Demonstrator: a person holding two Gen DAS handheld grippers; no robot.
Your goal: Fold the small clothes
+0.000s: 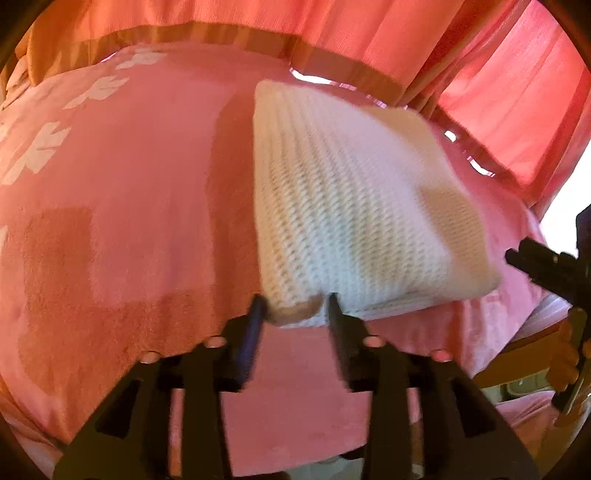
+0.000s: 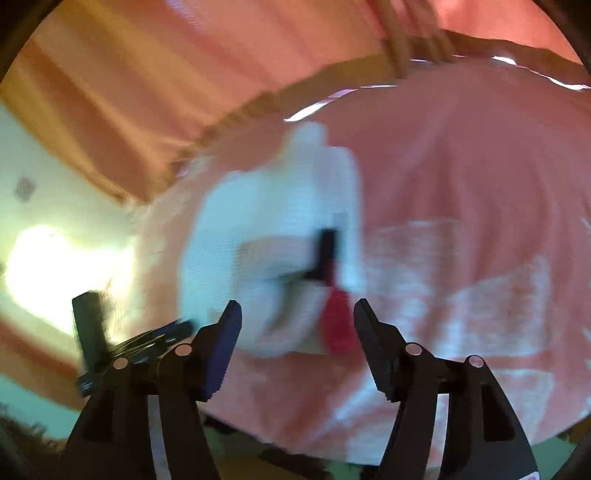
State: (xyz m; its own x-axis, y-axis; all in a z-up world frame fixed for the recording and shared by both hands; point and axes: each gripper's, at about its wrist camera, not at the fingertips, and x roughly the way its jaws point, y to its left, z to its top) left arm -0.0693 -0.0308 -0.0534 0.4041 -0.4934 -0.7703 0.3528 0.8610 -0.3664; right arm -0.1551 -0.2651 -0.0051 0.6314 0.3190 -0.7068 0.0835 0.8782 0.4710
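The left hand-held gripper (image 1: 295,302) has its jaws drawn narrow around the near corner of the folded white knit garment (image 1: 354,206), one finger on each side of the corner's edge; we read this as a hold on the cloth. The right hand-held gripper (image 2: 297,314) stands with its jaws wide apart and nothing between them; in the left wrist view it shows as a dark form (image 1: 546,266) just off the garment's right edge, apart from the cloth.

Taking the garment as our landmark, we list the remaining items by size. The pink blanket (image 1: 140,192) lies beneath the garment and spreads out on all sides of it, with white flower shapes (image 1: 40,151) far to its left. The pink-orange curtain (image 1: 332,26) hangs behind the garment, past the blanket's far edge. The garment itself lies as a thick rectangular fold, ribbed on top, its layered edge facing the left gripper.

In the right wrist view the garment (image 2: 266,236) is blurred; we see a dark shape (image 2: 327,254) and a red shape (image 2: 338,321) against its near side but cannot tell what they are.
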